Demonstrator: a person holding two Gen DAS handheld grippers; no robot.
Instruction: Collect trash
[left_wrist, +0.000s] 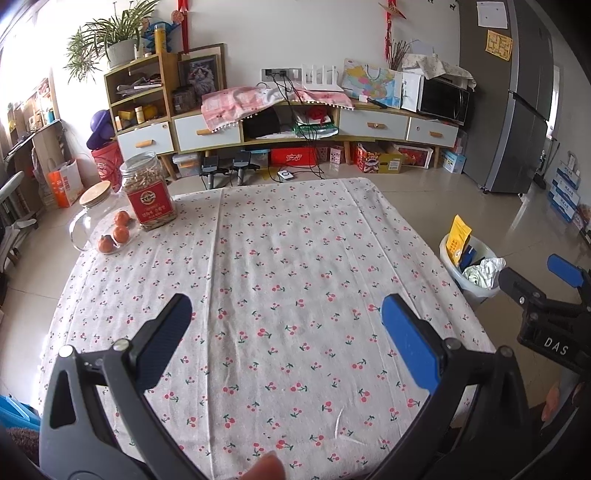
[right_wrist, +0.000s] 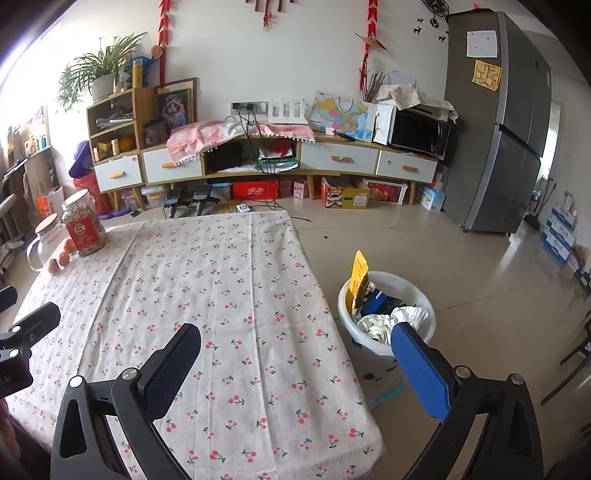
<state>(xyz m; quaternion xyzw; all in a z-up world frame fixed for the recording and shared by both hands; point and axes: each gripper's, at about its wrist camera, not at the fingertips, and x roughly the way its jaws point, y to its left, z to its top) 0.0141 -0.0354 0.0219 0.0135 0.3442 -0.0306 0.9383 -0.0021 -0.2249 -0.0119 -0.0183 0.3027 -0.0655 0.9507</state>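
Note:
A white waste bin stands on the floor just right of the table, holding a yellow packet, a blue carton and crumpled white paper. The same waste bin shows at the right of the left wrist view. My left gripper hovers open over the cherry-print tablecloth with nothing between its fingers. My right gripper is open too, above the table's right edge; its right finger overlaps the bin's rim. The other gripper appears at the far right, also empty.
At the table's far left corner stand a red-labelled jar, a glass jug with a wooden lid and three oranges. Behind are a low cabinet, a grey fridge, stacked boxes and a dark chair.

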